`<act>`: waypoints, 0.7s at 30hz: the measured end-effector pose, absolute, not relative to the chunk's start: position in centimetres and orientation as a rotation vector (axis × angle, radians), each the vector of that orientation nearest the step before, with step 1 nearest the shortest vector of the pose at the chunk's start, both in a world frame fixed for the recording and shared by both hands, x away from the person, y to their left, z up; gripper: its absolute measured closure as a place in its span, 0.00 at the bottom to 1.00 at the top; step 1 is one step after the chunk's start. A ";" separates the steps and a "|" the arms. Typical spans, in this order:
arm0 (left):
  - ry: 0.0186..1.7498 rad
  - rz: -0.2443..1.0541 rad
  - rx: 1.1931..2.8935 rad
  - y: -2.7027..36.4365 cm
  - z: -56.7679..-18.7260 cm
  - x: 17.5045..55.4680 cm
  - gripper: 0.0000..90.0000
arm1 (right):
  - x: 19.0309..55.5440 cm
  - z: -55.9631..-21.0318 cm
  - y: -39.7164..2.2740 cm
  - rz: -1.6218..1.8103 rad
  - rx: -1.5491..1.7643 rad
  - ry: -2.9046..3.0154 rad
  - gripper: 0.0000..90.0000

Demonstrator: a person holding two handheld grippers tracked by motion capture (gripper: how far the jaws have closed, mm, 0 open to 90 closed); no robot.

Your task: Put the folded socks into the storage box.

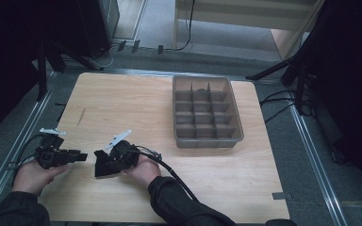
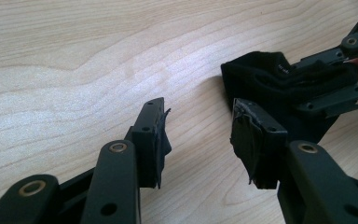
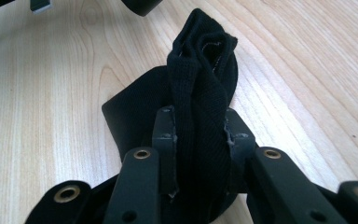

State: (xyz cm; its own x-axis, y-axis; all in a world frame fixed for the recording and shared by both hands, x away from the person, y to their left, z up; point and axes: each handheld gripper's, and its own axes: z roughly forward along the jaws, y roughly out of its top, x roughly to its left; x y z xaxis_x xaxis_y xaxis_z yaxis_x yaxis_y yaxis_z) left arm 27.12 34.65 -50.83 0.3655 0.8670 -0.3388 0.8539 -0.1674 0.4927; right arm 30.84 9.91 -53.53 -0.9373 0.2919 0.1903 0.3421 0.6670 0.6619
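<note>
Right gripper view — fingers [image 3: 168,135] pinch black sock [image 3: 200,84].

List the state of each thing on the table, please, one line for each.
Black sock: bunched, pinched between the jaws of the right hand-held gripper, its lower part resting on the table.
Right hand-held gripper: shut on the sock.
Left hand-held gripper: open, nothing between its jaws, pointing at the sock.
Grey tray: upright on the table, its compartments look empty.
Table: bare wood.
</note>
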 end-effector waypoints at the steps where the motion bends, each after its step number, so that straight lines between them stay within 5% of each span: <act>1: 1.484 0.026 2.012 34.7 -50.8 27.1 0.60 | 30.9 -53.4 9.8 -1.137 -0.538 -2.805 0.80; 21: 1.474 0.024 2.017 34.5 -50.8 27.0 0.60 | 32.0 -50.6 7.2 -1.196 -0.571 -2.824 0.80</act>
